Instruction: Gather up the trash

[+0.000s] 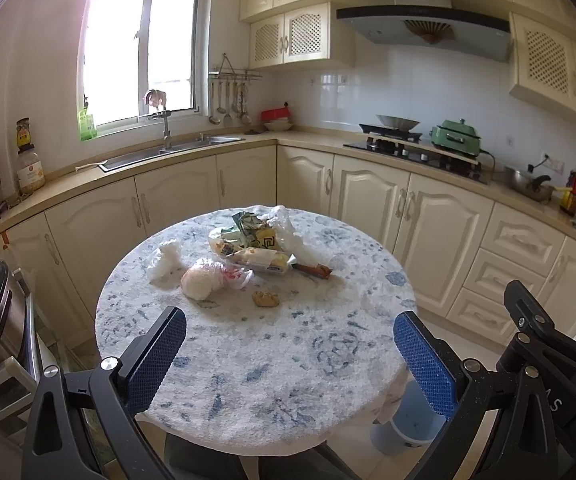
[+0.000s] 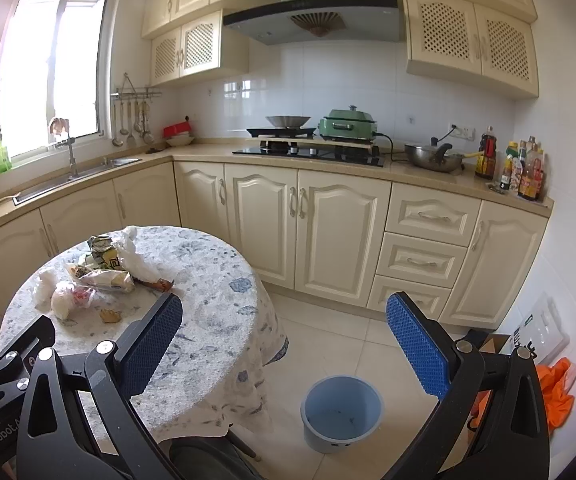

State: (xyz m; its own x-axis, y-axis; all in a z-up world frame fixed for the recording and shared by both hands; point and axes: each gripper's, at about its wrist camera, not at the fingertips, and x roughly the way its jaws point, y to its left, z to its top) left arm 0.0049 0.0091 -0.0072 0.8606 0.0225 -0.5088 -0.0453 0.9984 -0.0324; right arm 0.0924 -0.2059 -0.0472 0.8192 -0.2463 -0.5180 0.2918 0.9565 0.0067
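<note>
Two grippers hover with jaws spread wide, gripping nothing: the left gripper [image 1: 290,354] above the near edge of the round table [image 1: 271,380], the right gripper [image 2: 283,344] off its right edge, over the floor. Trash lies clustered toward the table's far edge: snack wrappers [image 1: 255,246], a crumpled white plastic bag [image 1: 292,232], a tissue wad [image 1: 165,258], a bagged white lump [image 1: 207,280] and a brown scrap [image 1: 265,299]. A blue bin [image 2: 342,416] stands open on the floor just beside the table's right edge.
</note>
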